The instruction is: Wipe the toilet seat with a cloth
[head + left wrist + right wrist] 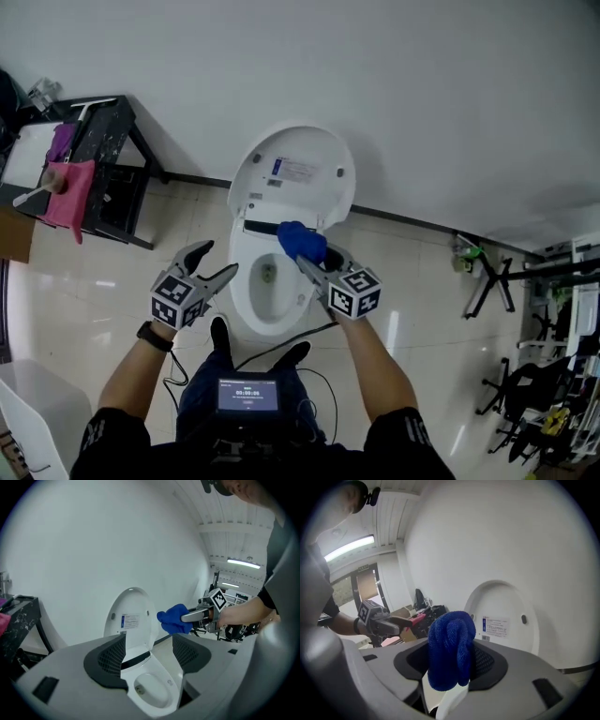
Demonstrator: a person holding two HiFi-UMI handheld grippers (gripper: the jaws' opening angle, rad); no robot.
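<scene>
A white toilet (272, 300) stands against the wall with its lid (295, 173) raised upright; the rim and bowl (152, 688) are exposed. My right gripper (309, 261) is shut on a bunched blue cloth (300, 242), held just above the back right of the rim. The right gripper view shows the cloth (450, 651) filling the gap between the jaws, with the lid (501, 616) behind. My left gripper (214, 262) is open and empty, hovering at the toilet's left side. From the left gripper view the cloth (176, 618) hangs above the bowl.
A black stand (108, 169) at the left carries a pink cloth (70, 192) and a brush. Cables (300, 337) trail on the tiled floor by the toilet's base. Metal stands and clutter (487, 277) fill the right side. A white bin (37, 412) sits at the near left.
</scene>
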